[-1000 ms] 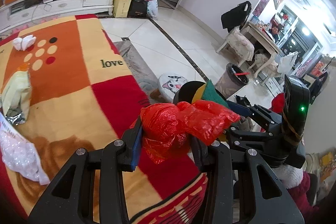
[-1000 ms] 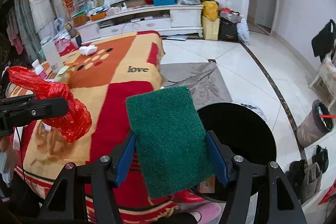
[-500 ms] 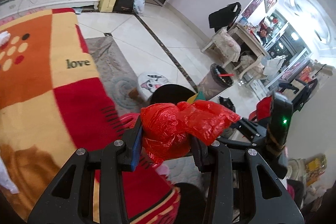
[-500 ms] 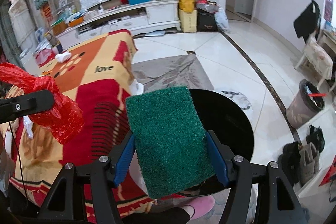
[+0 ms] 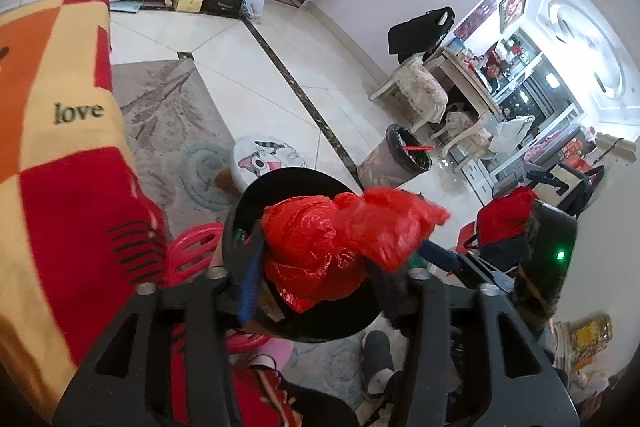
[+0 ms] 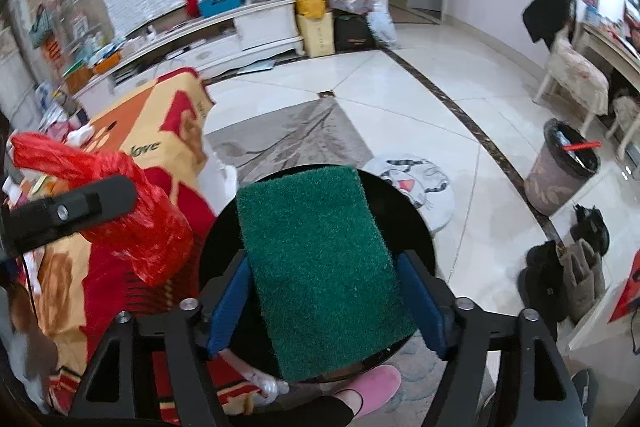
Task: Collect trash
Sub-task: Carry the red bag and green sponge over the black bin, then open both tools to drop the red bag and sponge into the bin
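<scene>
pale tiled floor fills the room, and low in both frames a round black bin (image 6: pixel 416 227) has come under the hand-held grippers. left hand-held gripper (image 5: pixel 316 267) is opening around the red plastic bag (image 5: pixel 320 251); right hand-held gripper (image 6: pixel 324 291) is opening, no longer clamping the green scouring pad (image 6: pixel 320 267), so both pieces look about to drop in.

Lighting and picture quality, both my wrist views

Even indoor daylight; my left view blows out at the bright doorway (image 5: pixel 576 39), the floor tiles (image 6: pixel 420 99) show glare, the red bag (image 5: pixel 340 247) blurs, and fisheye bending darkens my corners.
</scene>
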Motion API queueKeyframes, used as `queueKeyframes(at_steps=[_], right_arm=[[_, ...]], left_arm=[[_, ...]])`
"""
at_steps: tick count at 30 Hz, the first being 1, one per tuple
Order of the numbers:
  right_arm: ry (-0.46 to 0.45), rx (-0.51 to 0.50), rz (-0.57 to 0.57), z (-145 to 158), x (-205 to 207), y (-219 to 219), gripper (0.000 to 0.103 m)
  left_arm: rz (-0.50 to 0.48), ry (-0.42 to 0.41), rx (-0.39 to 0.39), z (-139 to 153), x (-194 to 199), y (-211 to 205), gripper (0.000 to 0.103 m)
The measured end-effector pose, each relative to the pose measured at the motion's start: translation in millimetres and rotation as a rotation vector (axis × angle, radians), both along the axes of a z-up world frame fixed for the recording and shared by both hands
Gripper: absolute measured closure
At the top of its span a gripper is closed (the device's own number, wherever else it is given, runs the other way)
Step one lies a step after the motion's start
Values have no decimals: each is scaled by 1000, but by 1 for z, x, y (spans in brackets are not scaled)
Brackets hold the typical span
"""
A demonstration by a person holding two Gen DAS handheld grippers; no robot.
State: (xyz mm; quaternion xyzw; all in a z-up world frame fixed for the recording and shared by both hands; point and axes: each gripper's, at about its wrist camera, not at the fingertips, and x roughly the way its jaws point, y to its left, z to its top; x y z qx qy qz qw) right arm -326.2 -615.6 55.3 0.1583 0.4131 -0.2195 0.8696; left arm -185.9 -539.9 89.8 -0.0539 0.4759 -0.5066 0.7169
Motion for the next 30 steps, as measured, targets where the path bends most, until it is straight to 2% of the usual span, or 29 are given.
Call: queueKeyframes(at_steps=[2,5,8,16,23,27,30], right_arm=[[1,6,-14,-1,-1,-4,23],[9,10,-18,-4,-2,-5,22],[12,9,-9,-6,-3,-1,22],[-5,21,7,-4,1,12,22],[-12,25,-6,-1,-10,10,22],[-20,42,-8,-3,-9,10,22],[-20,53,2,-6,-6,13,22]], left_arm=[[-14,15,-3,-6,1,-5,38],[-19,32,39,-17,3,-6,38],[-10,9,56,-15,2,1,38],[7,2,-3,1,4,17,38],[4,0,-2,3,5,19,38],[-12,-12,20,4,4,29,38],[-37,-18,74,-3,-1,35,38]])
